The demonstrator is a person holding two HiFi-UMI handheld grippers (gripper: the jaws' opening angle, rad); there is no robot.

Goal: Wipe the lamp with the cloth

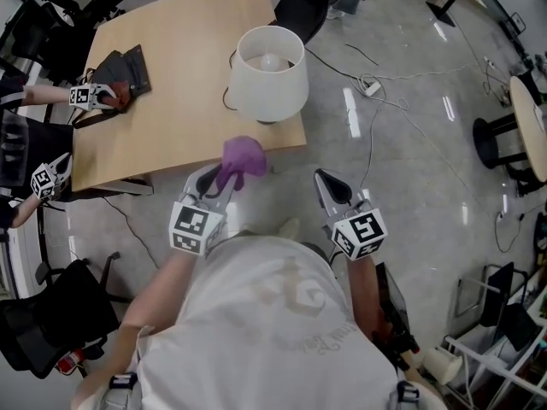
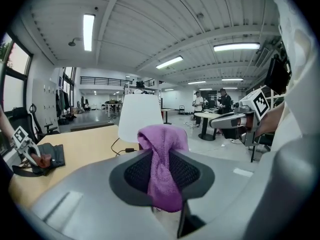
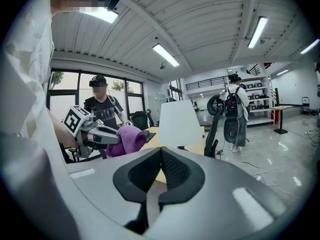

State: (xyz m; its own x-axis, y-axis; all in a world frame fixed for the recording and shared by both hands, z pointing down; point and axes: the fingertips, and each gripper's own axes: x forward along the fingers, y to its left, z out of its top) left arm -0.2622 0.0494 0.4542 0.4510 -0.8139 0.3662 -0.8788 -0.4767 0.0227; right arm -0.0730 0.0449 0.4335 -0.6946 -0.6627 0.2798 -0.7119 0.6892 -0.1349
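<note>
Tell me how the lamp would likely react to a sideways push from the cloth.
The lamp probably tips easily: its wide shade overhangs a much smaller base. Standing near the table edge, it may slide off.

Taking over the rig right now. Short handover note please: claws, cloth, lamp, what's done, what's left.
Left claw: shut on the purple cloth, which bunches up out of its tip. It is held at the near edge of the wooden table.
Right claw: shut and empty, over the floor off the table's near right corner.
Lamp: upright on the table near that corner, white shade on.
Done: cloth is gripped and brought toward the lamp.
Left: the cloth is short of the shade and not touching it. Bring it in and wipe the lamp.
</note>
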